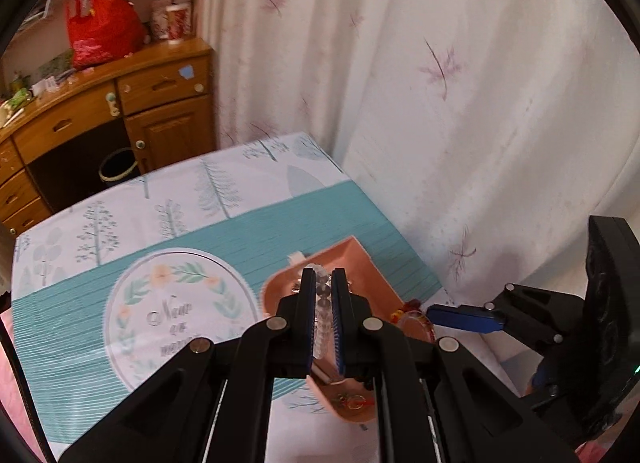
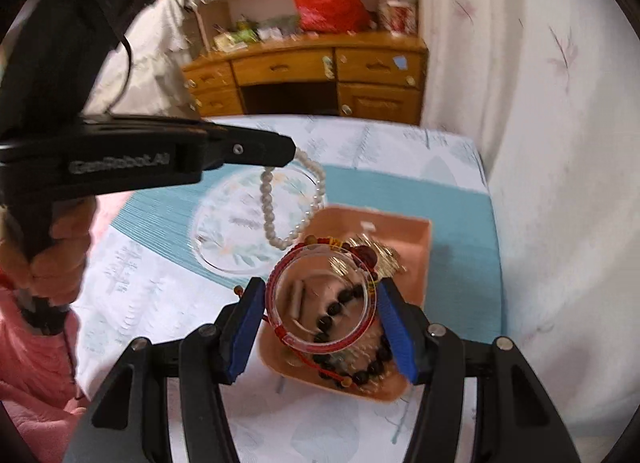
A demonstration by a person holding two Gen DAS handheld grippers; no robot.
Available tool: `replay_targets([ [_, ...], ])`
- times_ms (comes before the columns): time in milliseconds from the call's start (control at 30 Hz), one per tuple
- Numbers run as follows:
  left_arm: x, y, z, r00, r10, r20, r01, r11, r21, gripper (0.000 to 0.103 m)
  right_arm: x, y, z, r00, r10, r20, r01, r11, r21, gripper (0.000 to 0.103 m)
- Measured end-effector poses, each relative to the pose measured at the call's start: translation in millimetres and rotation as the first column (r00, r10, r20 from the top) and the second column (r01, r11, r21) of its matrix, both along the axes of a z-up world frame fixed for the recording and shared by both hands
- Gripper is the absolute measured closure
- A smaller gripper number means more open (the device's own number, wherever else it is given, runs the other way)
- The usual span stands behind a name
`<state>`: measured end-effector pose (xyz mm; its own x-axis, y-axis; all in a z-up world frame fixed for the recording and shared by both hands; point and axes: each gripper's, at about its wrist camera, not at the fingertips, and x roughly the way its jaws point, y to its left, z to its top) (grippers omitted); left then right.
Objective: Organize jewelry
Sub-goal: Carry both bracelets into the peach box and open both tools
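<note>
- Pinching a string of pale beads (image 1: 322,313) between our left fingers (image 1: 323,283), we are keeping those fingers almost fully closed; in the right wrist view the strand is hanging in a loop beneath them.
- We are holding our right fingers (image 2: 324,327) about half open around a clear bangle (image 2: 320,299) wrapped with red cord, the blue pads pressing on its two sides.
- Both pieces are hanging over a peach-coloured tray (image 2: 420,247), which is carrying dark beads (image 2: 374,367) and gold-toned pieces (image 2: 376,251).
- We are seeing the tray sitting on the table (image 1: 72,303) with its teal, tree-printed cloth, toward the side nearest a white curtain (image 1: 460,83).
- A wooden desk (image 2: 304,67) with a red bag (image 2: 328,3) is standing well beyond.
</note>
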<state>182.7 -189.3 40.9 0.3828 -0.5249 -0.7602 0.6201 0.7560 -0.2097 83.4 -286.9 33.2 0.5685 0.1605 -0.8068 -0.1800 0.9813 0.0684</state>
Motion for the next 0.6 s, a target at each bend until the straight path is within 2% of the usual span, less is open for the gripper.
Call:
replay_targets([
  [67,0,-11,-10,1.0,-0.016,-0.023,0.016,1.0,0.011,0.097,4,-2,-7,1.0,-0.023,-0.016,0.023,0.999,-0.037,0.045],
  [200,-1,-25,-27,0.998,-0.036,-0.049,0.037,0.999,0.021,0.097,6,-6,-19,0.997,-0.032,-0.068,0.032,0.999,-0.006,0.045],
  [267,1,-29,-33,0.997,-0.039,-0.071,0.04,0.999,0.018,0.093,6,-6,-22,0.996,-0.024,-0.081,0.023,1.0,-0.021,0.045],
  [300,2,-30,-34,0.996,-0.04,-0.08,0.041,0.999,0.014,0.081,5,-6,-23,0.996,-0.025,-0.083,0.024,0.999,-0.021,0.045],
  [333,3,-30,-35,0.995,-0.038,-0.089,0.039,0.999,0.011,0.063,5,-7,-22,0.996,-0.024,-0.083,0.023,1.0,-0.016,0.045],
  [367,3,-31,-35,0.995,-0.035,-0.09,0.036,0.999,0.012,0.053,6,-7,-22,0.996,-0.019,-0.082,0.019,1.0,-0.011,0.043],
  [400,2,-30,-34,0.996,-0.028,-0.081,0.029,0.999,0.017,0.038,6,-7,-23,0.997,-0.017,-0.081,0.016,1.0,-0.009,0.038],
  [500,1,-26,-28,0.999,-0.011,-0.044,0.012,0.999,0.035,0.034,6,-6,-24,0.996,-0.019,-0.083,0.019,1.0,-0.008,0.038],
  [600,4,-14,-18,0.999,0.01,-0.031,-0.009,0.999,0.04,0.022,6,-6,-20,0.997,-0.024,-0.073,0.025,1.0,0.01,0.038],
])
